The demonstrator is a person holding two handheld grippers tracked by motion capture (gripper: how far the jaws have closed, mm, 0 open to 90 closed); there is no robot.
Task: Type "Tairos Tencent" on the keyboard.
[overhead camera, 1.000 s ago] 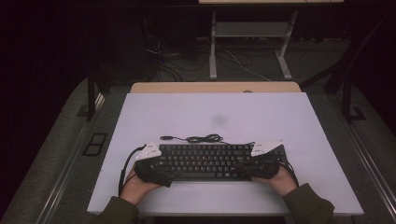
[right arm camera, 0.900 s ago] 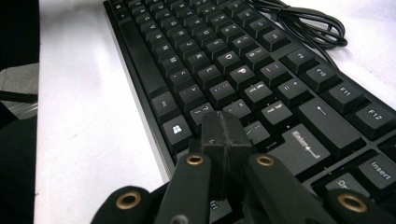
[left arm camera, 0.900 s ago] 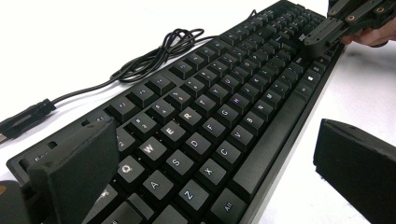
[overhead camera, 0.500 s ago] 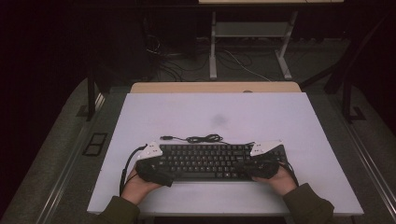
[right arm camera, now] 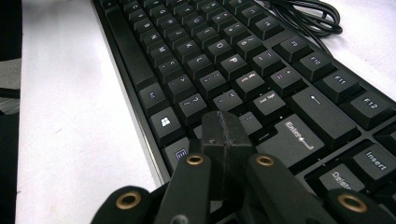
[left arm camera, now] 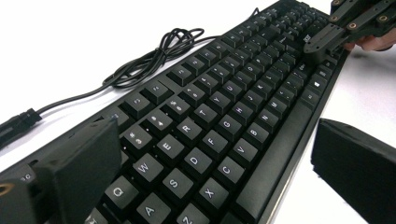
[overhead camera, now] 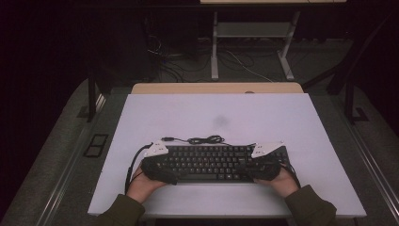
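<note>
A black keyboard lies on the white table near its front edge, and its coiled cable rests just behind it. My left gripper is at the keyboard's left end. In the left gripper view its jaws stand wide open and straddle the keyboard. The near jaw is clear of the front edge. My right gripper is at the right end. Its jaws are shut together with nothing between them, and the tips are over the keys near the Enter key.
The cable's plug lies on the table left of the keyboard. A faint smudge marks the table's middle. Behind the table is a wooden strip, then a metal frame and floor cables in the dark.
</note>
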